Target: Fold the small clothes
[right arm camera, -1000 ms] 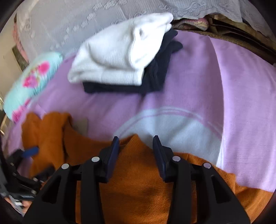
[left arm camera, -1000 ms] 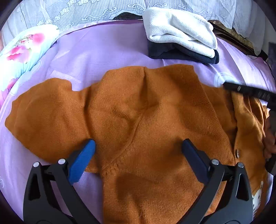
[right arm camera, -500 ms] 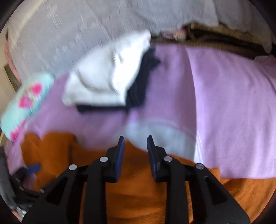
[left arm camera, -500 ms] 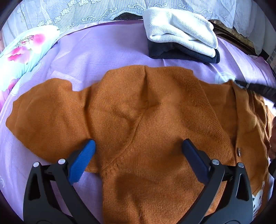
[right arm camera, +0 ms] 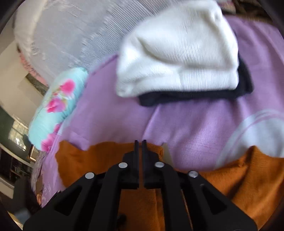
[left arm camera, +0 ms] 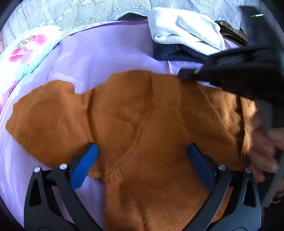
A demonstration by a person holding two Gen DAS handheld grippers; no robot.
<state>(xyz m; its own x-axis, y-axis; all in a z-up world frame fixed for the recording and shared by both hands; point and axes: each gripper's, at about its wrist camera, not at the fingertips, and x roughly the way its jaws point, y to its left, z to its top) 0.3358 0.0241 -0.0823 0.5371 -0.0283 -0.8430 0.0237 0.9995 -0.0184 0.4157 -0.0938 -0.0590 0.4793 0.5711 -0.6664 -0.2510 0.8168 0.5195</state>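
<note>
Lilac bedsheet (left arm camera: 110,53) covers a bed, with pale lace fabric (left arm camera: 99,10) at the far edge. Spread across the sheet's near half lies an orange knitted cardigan (left arm camera: 142,128), one sleeve reaching left. At far right sits a folded white garment (left arm camera: 184,32) on top of a folded dark garment (left arm camera: 177,53). At far left rests a floral pillow (left arm camera: 26,51). Left hand-held gripper (left arm camera: 142,160) hovers over the cardigan, blue fingers wide apart. Right hand-held gripper (right arm camera: 140,147) has its fingers nearly together above the cardigan's far edge; whether cloth is pinched cannot be told. A hand (left arm camera: 264,151) shows at right.
</note>
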